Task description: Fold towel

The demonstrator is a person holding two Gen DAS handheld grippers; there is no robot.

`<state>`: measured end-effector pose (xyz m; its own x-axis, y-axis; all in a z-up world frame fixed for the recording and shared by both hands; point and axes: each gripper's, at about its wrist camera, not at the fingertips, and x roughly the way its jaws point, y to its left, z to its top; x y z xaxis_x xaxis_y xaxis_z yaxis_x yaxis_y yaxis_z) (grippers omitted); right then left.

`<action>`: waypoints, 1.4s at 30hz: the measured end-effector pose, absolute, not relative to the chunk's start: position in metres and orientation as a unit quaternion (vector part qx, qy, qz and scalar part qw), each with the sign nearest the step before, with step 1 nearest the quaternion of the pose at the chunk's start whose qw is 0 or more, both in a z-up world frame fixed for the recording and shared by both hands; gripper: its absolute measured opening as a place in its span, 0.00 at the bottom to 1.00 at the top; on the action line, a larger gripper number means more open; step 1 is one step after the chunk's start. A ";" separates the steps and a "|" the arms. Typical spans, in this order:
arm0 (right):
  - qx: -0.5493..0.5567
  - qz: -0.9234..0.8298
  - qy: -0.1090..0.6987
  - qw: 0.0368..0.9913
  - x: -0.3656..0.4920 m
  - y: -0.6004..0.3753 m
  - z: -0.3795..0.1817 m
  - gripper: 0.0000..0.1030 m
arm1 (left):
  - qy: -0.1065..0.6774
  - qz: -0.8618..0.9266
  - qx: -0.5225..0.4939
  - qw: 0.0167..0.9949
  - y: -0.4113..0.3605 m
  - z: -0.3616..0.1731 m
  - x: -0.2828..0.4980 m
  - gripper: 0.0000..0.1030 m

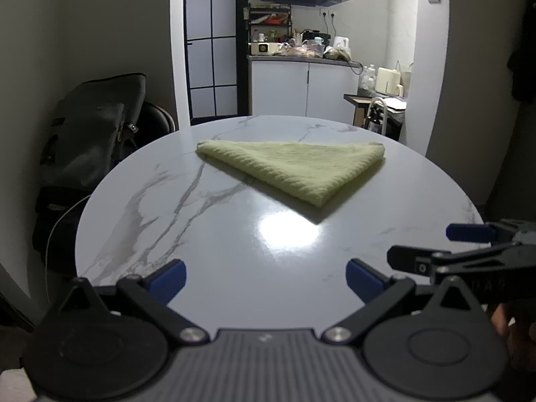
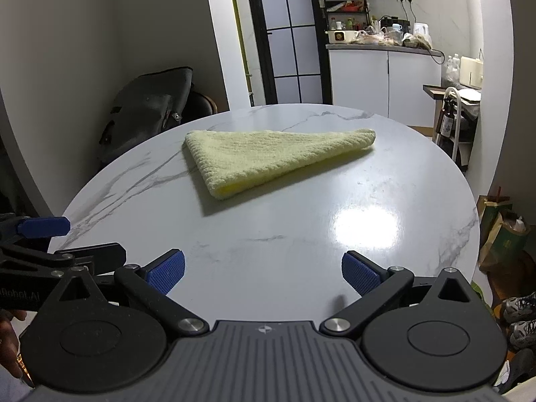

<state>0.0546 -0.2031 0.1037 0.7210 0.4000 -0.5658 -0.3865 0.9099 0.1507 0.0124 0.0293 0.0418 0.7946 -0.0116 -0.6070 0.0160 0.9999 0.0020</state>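
Towel (image 1: 294, 167) pale yellow-green, folded into a triangle, lying flat on the white marbled round table (image 1: 234, 251), well ahead of both claws and touched by neither. Long folded edge on the far side, one pointed corner turned back toward the claws. Left claw (image 1: 265, 279) spread wide, blue pads (image 1: 167, 279) well apart with only bare table between them, hovering over the near edge and pinching nothing. Right claw (image 2: 263, 273) likewise spread, blue pads (image 2: 360, 273) well apart and nothing gripped, also low over the near rim. Seen from the left claw, the towel ahead and slightly right, its near corner pointing toward the gap between the pads; the right claw's blue fingertip and black linkage just beside, at the right. Seen from the right claw, the towel ahead and slightly left, with the left claw close at the left. Bright glare patch on the table between towel and claws. Dark bag (image 1: 97, 130) beyond the table's far left edge; kitchen counter (image 2: 382, 47) with clutter farther back.
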 end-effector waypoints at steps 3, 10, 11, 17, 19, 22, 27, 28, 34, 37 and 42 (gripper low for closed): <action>0.001 0.216 0.310 0.926 0.055 -0.200 0.103 0.99 | 0.320 -0.007 0.006 0.947 0.030 0.041 0.011 1.00; 0.003 0.211 0.316 0.925 0.058 -0.200 0.103 0.99 | 0.323 -0.014 -0.012 0.946 0.033 0.037 0.013 1.00; 0.006 0.210 0.317 0.925 0.058 -0.200 0.102 0.99 | 0.322 -0.013 -0.014 0.946 0.033 0.037 0.014 1.00; -0.010 0.202 0.322 0.925 0.061 -0.191 0.101 0.99 | 0.321 -0.017 -0.016 0.947 0.035 0.036 0.017 1.00; -0.010 0.201 0.323 0.925 0.062 -0.191 0.101 0.99 | 0.321 -0.017 -0.017 0.947 0.036 0.035 0.018 1.00; 0.003 0.209 0.332 0.920 0.067 -0.191 0.101 0.99 | 0.322 -0.016 -0.021 0.947 0.038 0.036 0.018 1.00; 0.015 0.212 0.339 0.916 0.069 -0.190 0.101 0.99 | 0.321 -0.015 -0.030 0.947 0.041 0.037 0.018 1.00; 0.012 0.210 0.340 0.917 0.069 -0.189 0.101 0.99 | 0.322 -0.013 -0.029 0.946 0.041 0.037 0.018 1.00; 0.011 0.203 0.337 0.919 0.068 -0.193 0.104 0.99 | 0.318 -0.010 -0.024 0.948 0.034 0.039 0.018 1.00; 0.014 0.203 0.339 0.919 0.070 -0.196 0.105 0.99 | 0.317 -0.009 -0.026 0.948 0.031 0.040 0.019 1.00; 0.005 0.204 0.341 0.918 0.073 -0.199 0.106 0.99 | 0.315 -0.012 -0.029 0.948 0.028 0.039 0.020 1.00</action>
